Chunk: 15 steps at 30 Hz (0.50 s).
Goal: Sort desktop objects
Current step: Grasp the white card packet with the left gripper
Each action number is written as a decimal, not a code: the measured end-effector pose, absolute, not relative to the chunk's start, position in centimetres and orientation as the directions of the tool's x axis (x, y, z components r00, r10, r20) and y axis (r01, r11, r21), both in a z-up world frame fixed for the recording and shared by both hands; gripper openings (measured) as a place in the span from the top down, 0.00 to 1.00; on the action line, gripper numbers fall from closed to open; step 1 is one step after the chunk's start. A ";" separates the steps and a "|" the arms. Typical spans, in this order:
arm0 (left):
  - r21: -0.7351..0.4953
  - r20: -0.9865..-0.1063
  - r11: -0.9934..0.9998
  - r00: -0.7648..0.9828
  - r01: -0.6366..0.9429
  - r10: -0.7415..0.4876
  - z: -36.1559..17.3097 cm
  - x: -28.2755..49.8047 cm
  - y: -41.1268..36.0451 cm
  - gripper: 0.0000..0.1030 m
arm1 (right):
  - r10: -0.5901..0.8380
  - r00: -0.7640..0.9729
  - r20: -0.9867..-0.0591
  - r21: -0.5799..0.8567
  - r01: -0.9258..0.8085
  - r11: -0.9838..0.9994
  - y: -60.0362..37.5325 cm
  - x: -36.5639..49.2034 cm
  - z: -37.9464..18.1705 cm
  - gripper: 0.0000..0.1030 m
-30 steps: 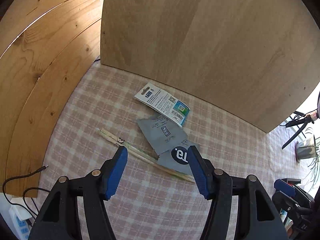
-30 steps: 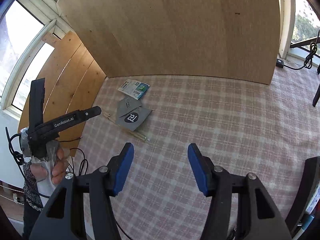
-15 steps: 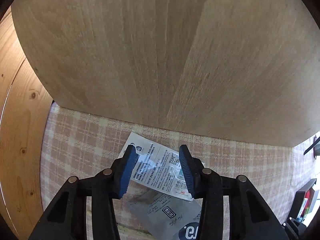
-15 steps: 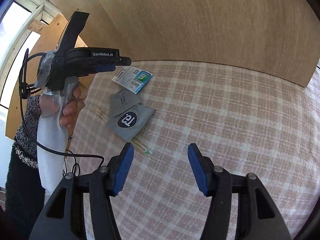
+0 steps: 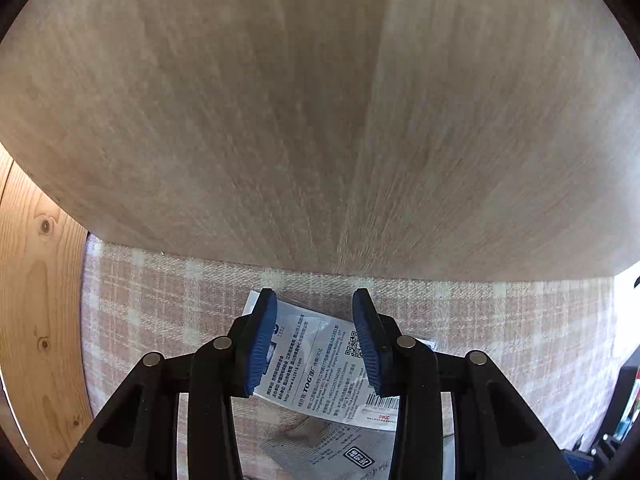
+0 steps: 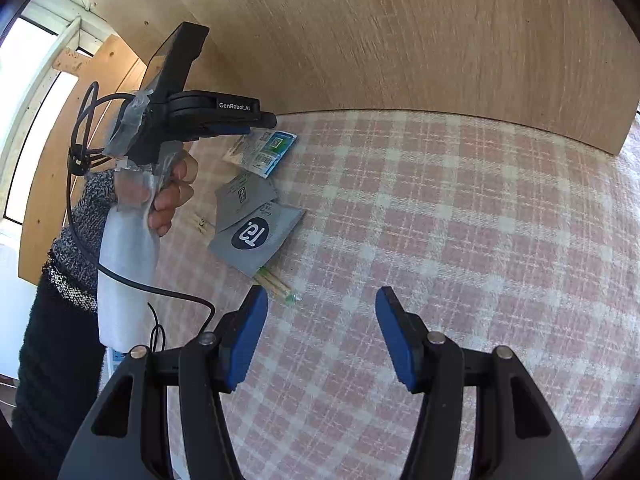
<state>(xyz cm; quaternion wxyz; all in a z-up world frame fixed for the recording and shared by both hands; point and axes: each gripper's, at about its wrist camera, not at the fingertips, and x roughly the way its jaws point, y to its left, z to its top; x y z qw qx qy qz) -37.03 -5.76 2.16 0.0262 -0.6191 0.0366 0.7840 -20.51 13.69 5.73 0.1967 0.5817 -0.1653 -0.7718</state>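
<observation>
White printed packet [image 5: 320,364]: lies flat on the checked cloth [image 5: 500,320], between the parted fingers of the left tongs [image 5: 314,336] (not pinched). Right-wrist view adds two grey sachets [image 6: 256,224] and wrapped chopsticks [image 6: 276,282], just ahead-left of the right tongs [image 6: 320,336], which are spread wide apart over bare cloth.

At the bottom of the frame the right gripper [image 6: 320,336] hangs with its blue pads spread wide over the pink checked tablecloth [image 6: 460,240]. At left, a hand [image 6: 172,196] holds the left gripper [image 6: 260,124] over a white printed packet [image 6: 266,152]. Below it lie two grey sachets [image 6: 256,236] and wrapped chopsticks [image 6: 276,284], before a wooden board [image 6: 400,32].
</observation>
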 end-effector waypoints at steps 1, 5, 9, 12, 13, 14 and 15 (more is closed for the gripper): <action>0.055 -0.973 -0.992 -0.231 -0.115 -0.027 2.2 -37.0 -5.5 0.63 | -0.498 -0.245 -0.832 0.488 0.108 -0.866 13.7 -20.5 5.7 0.46; 0.113 -0.970 -0.981 -0.233 -0.155 -0.075 2.4 -37.9 -5.1 0.65 | -0.503 -0.233 -0.832 0.495 0.097 -0.863 13.5 -20.5 5.3 0.46; 0.117 -0.971 -0.977 -0.226 -0.180 -0.075 2.1 -38.7 -4.8 0.63 | -0.510 -0.230 -0.829 0.502 0.095 -0.860 13.3 -20.4 5.3 0.46; 0.119 -0.972 -0.974 -0.222 -0.193 -0.075 2.0 -38.3 -5.0 0.63 | -0.511 -0.231 -0.828 0.502 0.102 -0.859 13.3 -20.1 5.4 0.46; 0.120 -0.972 -0.973 -0.221 -0.197 -0.075 2.0 -37.8 -5.2 0.63 | -0.514 -0.234 -0.826 0.505 0.101 -0.857 13.4 -20.1 5.5 0.46; 0.123 -0.971 -0.971 -0.225 -0.203 -0.076 2.0 -37.3 -5.4 0.62 | -0.516 -0.237 -0.823 0.508 0.100 -0.856 13.5 -20.0 5.6 0.46; 0.120 -0.971 -0.970 -0.226 -0.212 -0.071 2.0 -36.7 -5.6 0.63 | -0.519 -0.239 -0.821 0.511 0.099 -0.854 13.6 -20.0 5.7 0.46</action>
